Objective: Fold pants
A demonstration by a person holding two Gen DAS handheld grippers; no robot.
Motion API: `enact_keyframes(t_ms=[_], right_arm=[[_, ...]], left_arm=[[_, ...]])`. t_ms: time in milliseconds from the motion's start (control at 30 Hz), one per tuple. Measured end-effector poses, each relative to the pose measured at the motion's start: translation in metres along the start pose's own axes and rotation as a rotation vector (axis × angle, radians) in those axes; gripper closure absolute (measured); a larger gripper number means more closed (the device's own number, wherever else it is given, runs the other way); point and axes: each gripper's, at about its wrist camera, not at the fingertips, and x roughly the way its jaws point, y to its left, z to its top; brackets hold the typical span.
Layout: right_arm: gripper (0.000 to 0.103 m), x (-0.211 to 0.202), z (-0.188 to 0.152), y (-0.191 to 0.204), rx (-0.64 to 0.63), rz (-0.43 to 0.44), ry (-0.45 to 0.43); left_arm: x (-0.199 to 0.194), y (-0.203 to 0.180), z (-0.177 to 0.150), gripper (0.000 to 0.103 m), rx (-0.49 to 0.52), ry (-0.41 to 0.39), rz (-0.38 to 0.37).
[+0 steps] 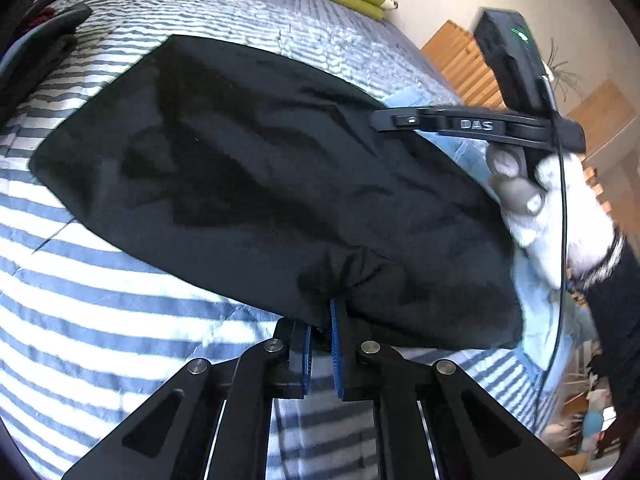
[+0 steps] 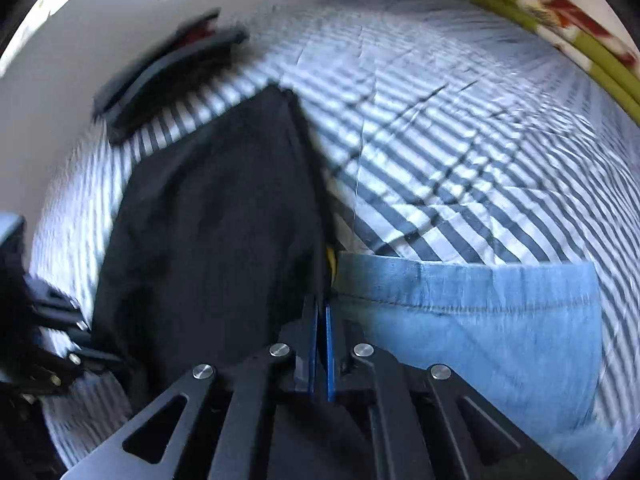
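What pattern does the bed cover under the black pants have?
The bed cover has blue-grey and white stripes, clearest in the right wrist view.

So the right gripper [image 2: 321,312] at bottom center is pinching its blue pads [image 2: 329,344] nearly together on the edge of the black pants [image 2: 216,220], which are running up toward the upper left of the frame over the striped bedspread [image 2: 460,140]. Light blue jeans [image 2: 480,312] are lying at lower right, just beside the pants, while a blurry dark pile [image 2: 168,68] is sitting at upper left and a green patterned blanket [image 2: 560,28] is showing at upper right.
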Motion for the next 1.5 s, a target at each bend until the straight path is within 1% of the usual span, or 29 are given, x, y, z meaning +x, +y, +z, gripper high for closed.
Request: enact_keyframes(t_ms=[67, 100, 133, 233, 300, 367, 400, 433, 500, 567, 633, 700, 767, 800, 833, 900, 933, 967, 1033, 1100, 1133, 1167, 1200, 1233, 1300, 1400, 1433, 1467, 1500], right_arm=[[0.100, -0.029, -0.005, 0.000, 0.090, 0.037, -0.076], [0.100, -0.045, -0.008, 0.001, 0.127, 0.077, -0.118], [0.100, -0.059, -0.010, 0.004, 0.152, 0.104, -0.151], [0.100, -0.107, -0.017, 0.021, 0.197, 0.144, -0.264], [0.100, -0.140, -0.023, 0.033, 0.232, 0.175, -0.339], [0.100, -0.172, -0.031, 0.048, 0.239, 0.171, -0.424], [0.100, -0.185, -0.035, 0.055, 0.235, 0.168, -0.461], [0.100, -0.192, -0.036, 0.058, 0.237, 0.156, -0.483], [0.100, -0.200, -0.038, 0.061, 0.264, 0.153, -0.502], [0.100, -0.199, -0.034, 0.064, 0.286, 0.103, -0.521], [0.100, -0.203, -0.029, 0.068, 0.321, 0.061, -0.552], [0.100, -0.213, -0.033, 0.069, 0.356, 0.060, -0.591], [0.100, -0.229, -0.046, 0.079, 0.367, 0.044, -0.647], [0.100, -0.229, -0.052, 0.082, 0.364, 0.034, -0.657], [0.100, -0.231, -0.069, 0.094, 0.353, -0.015, -0.669], [0.100, -0.227, -0.101, 0.112, 0.343, -0.059, -0.664], [0.100, -0.218, -0.129, 0.125, 0.354, -0.075, -0.654], [0.100, -0.210, -0.146, 0.136, 0.357, -0.092, -0.639], [0.100, -0.185, -0.198, 0.161, 0.376, -0.156, -0.593], [0.100, -0.162, -0.247, 0.179, 0.430, -0.149, -0.538], [0.100, -0.143, -0.274, 0.185, 0.472, -0.128, -0.491], [0.100, -0.130, -0.288, 0.189, 0.495, -0.119, -0.457], [0.100, -0.118, -0.303, 0.193, 0.519, -0.123, -0.423], [0.100, -0.108, -0.316, 0.196, 0.539, -0.125, -0.400], [0.100, -0.101, -0.332, 0.202, 0.542, -0.131, -0.382], [0.100, -0.100, -0.335, 0.212, 0.510, -0.143, -0.361], [0.100, -0.098, -0.332, 0.214, 0.489, -0.133, -0.326], [0.100, -0.098, -0.332, 0.217, 0.471, -0.126, -0.297], [0.099, -0.098, -0.332, 0.218, 0.450, -0.115, -0.270]], left_arm=[[-0.021, -0.003, 0.000, 0.096, 0.010, -0.027, -0.011], [-0.032, -0.005, 0.000, 0.096, 0.013, -0.043, -0.010], [-0.042, -0.006, 0.000, 0.096, 0.016, -0.057, -0.010], [-0.094, -0.010, 0.006, 0.096, 0.030, -0.148, -0.016], [-0.125, -0.010, 0.011, 0.096, 0.026, -0.192, -0.023], [-0.160, -0.007, 0.019, 0.096, 0.023, -0.240, -0.032], [-0.176, -0.006, 0.025, 0.096, 0.028, -0.264, -0.024], [-0.188, -0.005, 0.032, 0.097, 0.038, -0.279, -0.025], [-0.202, 0.000, 0.054, 0.097, 0.032, -0.273, -0.028], [-0.212, 0.004, 0.083, 0.097, 0.042, -0.257, -0.011], [-0.223, -0.003, 0.107, 0.097, 0.084, -0.263, 0.026], [-0.239, -0.018, 0.126, 0.097, 0.137, -0.288, 0.036], [-0.254, -0.031, 0.128, 0.097, 0.183, -0.308, 0.026], [-0.260, -0.039, 0.121, 0.097, 0.227, -0.307, 0.021], [-0.263, -0.043, 0.115, 0.097, 0.261, -0.303, 0.025], [-0.257, -0.053, 0.077, 0.097, 0.366, -0.257, 0.052], [-0.248, -0.054, 0.052, 0.097, 0.401, -0.224, 0.059], [-0.237, -0.054, 0.030, 0.097, 0.419, -0.186, 0.056], [-0.209, -0.046, -0.016, 0.097, 0.438, -0.077, 0.038], [-0.174, -0.037, -0.065, 0.097, 0.466, 0.048, 0.044], [-0.158, -0.031, -0.085, 0.097, 0.471, 0.103, 0.057], [-0.142, -0.024, -0.103, 0.097, 0.460, 0.153, 0.067], [-0.130, -0.017, -0.117, 0.097, 0.442, 0.196, 0.062], [-0.125, -0.015, -0.125, 0.097, 0.437, 0.206, 0.067], [-0.122, -0.012, -0.140, 0.097, 0.445, 0.209, 0.068], [-0.127, -0.015, -0.141, 0.097, 0.451, 0.205, 0.076], [-0.125, -0.014, -0.147, 0.096, 0.461, 0.209, 0.084], [-0.123, -0.014, -0.149, 0.093, 0.480, 0.219, 0.095], [-0.122, -0.012, -0.152, 0.092, 0.489, 0.239, 0.099]])
